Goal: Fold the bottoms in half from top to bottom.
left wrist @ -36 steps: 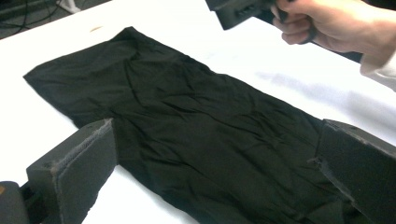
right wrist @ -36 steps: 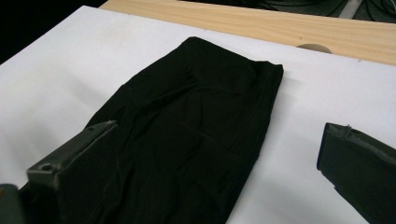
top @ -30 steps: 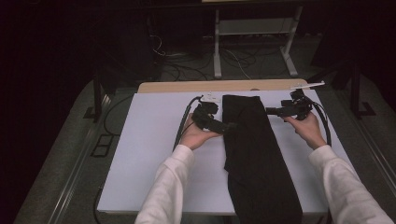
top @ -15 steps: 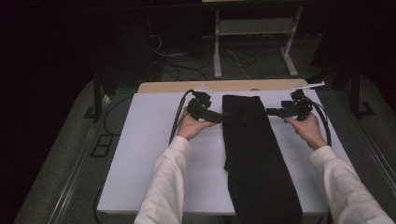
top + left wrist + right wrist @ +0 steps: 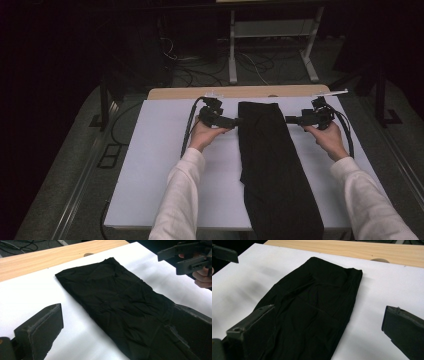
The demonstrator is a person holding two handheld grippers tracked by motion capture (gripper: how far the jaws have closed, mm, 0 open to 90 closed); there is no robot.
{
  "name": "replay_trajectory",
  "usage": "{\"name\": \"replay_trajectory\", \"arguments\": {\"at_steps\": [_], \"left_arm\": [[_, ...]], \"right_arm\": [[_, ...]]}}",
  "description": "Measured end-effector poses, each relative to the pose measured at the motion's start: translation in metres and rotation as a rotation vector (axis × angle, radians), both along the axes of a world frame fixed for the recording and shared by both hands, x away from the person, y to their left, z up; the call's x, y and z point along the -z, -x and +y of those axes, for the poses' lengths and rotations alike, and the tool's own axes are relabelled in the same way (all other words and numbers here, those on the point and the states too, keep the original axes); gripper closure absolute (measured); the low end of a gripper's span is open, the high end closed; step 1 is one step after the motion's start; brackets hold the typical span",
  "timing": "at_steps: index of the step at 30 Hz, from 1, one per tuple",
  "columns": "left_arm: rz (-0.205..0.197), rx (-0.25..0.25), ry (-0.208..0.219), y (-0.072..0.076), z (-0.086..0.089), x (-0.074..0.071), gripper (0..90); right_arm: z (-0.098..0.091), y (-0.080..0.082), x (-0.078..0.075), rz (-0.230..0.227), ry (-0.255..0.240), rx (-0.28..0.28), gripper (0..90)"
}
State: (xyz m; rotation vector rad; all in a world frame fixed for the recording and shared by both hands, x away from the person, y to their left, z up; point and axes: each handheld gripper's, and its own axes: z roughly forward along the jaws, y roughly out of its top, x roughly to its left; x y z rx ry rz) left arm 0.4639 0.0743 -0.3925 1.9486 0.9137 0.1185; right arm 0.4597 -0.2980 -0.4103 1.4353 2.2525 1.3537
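A long black garment (image 5: pixel 270 165) lies flat, running from the table's far middle to its near edge. In the high view my left gripper (image 5: pixel 236 121) points at the garment's left edge near the far end, and my right gripper (image 5: pixel 289 120) points at its right edge opposite. In the left gripper view the garment (image 5: pixel 117 302) spreads between the wide-apart jaws of the left gripper (image 5: pixel 115 337), which is open. The right gripper (image 5: pixel 327 330) is open too, its left jaw over the garment (image 5: pixel 312 302) and its right jaw over white surface.
A white cover (image 5: pixel 160 165) tops the table, with a wooden strip (image 5: pixel 175 93) bare along the far edge. A metal stand (image 5: pixel 270 35) and loose cables (image 5: pixel 175 55) sit on the dark floor beyond. Gripper cables loop on the table beside each hand.
My left gripper has moved a little farther up the table along the garment's left edge. The right gripper and the garment have stayed in place.
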Motion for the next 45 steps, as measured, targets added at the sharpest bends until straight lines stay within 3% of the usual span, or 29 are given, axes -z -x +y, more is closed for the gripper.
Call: {"name": "replay_trajectory", "arguments": {"at_steps": [10, 16, 25, 31, 35, 45], "left_arm": [[0.034, -0.062, 0.054, -0.012, 0.008, 0.013, 0.0], [0.054, -0.089, 0.064, -0.018, 0.009, 0.023, 0.0], [0.086, -0.093, 0.077, -0.023, -0.001, 0.039, 0.0], [0.102, -0.089, 0.080, -0.026, -0.011, 0.049, 0.0], [0.125, -0.089, 0.083, -0.027, -0.013, 0.054, 0.2], [0.130, -0.098, 0.109, -0.029, -0.018, 0.060, 12.5]], "right_arm": [[0.001, -0.006, 0.010, 0.022, 0.027, 0.012, 0.0], [0.004, -0.009, 0.016, 0.036, 0.031, 0.017, 0.0], [0.009, -0.012, 0.021, 0.045, 0.041, 0.010, 0.0], [0.008, -0.016, 0.023, 0.064, 0.006, 0.024, 0.0], [0.007, -0.019, 0.025, 0.082, 0.015, 0.032, 0.0], [0.007, -0.028, 0.033, 0.127, 0.004, 0.036, 7.0]]}}
